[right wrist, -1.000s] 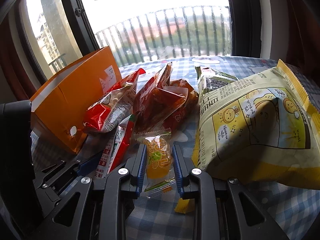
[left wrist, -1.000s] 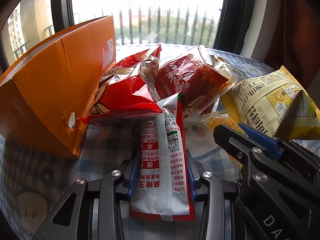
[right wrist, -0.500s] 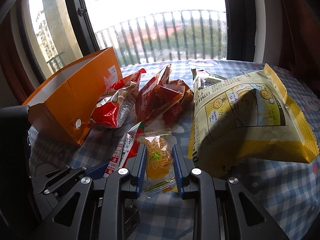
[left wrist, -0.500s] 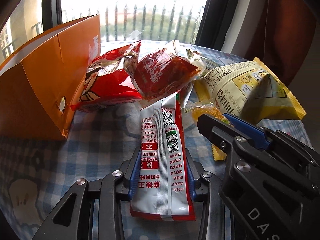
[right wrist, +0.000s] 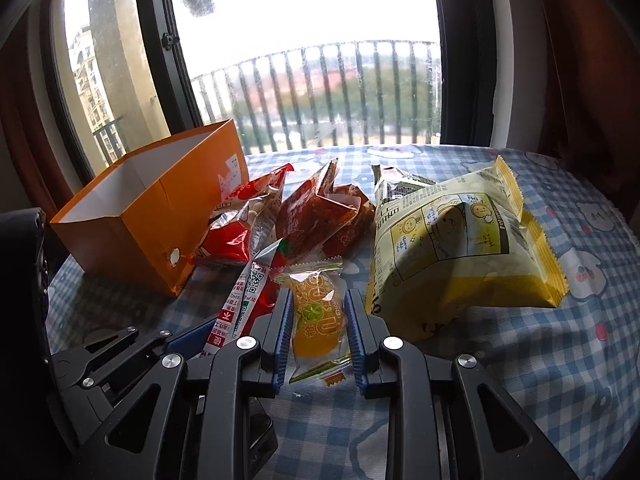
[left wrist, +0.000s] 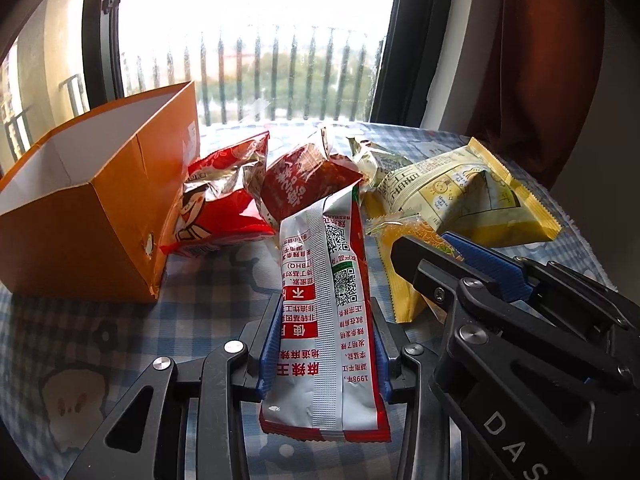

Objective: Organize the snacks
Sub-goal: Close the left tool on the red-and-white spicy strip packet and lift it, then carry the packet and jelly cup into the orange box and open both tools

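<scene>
Here the left hand-held gripper [left wrist: 324, 344] is clamped on a red-and-silver sachet [left wrist: 324, 320], the right hand-held gripper [right wrist: 316, 332] on an orange jelly packet [right wrist: 318, 316], both above the checked worktop [right wrist: 540, 360]. Ahead, two red bags [right wrist: 244, 224] lean against the open orange box [right wrist: 160, 216]; a yellow bag [right wrist: 452, 240] lies right.

Home: checked tablecloth [right wrist: 520, 380], curtain [left wrist: 552, 60], balcony window [right wrist: 312, 52]

Red-silver sachet [left wrist: 324, 312] raised upright; orange jelly packet [right wrist: 318, 316] lifted; orange box [right wrist: 160, 216] open.
</scene>
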Demonstrator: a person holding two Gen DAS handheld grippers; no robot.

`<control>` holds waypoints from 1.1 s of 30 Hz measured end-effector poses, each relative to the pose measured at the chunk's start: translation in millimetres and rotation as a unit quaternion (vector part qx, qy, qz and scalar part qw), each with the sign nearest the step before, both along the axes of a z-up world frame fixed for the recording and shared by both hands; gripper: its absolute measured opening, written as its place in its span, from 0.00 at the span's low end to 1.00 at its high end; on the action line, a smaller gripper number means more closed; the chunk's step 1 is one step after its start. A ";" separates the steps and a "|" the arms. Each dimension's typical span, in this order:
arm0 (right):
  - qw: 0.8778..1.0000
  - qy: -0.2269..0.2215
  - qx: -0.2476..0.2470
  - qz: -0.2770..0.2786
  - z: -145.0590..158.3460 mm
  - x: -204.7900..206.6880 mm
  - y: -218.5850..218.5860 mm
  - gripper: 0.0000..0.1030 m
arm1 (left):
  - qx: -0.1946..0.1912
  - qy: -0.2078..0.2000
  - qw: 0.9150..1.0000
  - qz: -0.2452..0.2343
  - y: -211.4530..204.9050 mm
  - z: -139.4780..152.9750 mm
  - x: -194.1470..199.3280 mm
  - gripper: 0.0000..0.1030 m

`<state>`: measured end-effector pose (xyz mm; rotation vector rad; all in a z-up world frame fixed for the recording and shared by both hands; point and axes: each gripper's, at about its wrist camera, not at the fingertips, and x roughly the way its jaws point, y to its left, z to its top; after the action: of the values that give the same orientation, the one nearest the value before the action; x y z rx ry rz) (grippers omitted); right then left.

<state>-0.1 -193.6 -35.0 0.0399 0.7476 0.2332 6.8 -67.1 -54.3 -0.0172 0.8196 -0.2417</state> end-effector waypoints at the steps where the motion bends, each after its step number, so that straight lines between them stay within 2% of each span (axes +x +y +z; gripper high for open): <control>1: 1.000 -0.003 0.002 0.000 2.5 -1.6 0.0 0.28 | 0.000 -0.004 1.000 0.001 0.2 1.1 -1.1 0.37; 10: 0.999 -0.041 -0.001 -0.001 27.1 -8.1 7.2 0.28 | -0.001 -0.045 0.999 0.005 1.3 3.9 0.0 0.38; 20: 0.997 -0.074 0.019 0.018 49.9 -3.7 22.7 0.28 | 0.017 -0.089 0.996 0.022 22.8 35.6 -2.4 0.38; 33: 0.994 -0.100 0.029 0.046 68.8 16.3 61.6 0.28 | 0.031 -0.115 0.991 0.054 44.8 50.1 12.4 0.38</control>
<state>16.2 -132.0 33.9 0.0366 0.5446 0.3410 19.1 -22.3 -4.2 0.0240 0.5937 -0.1135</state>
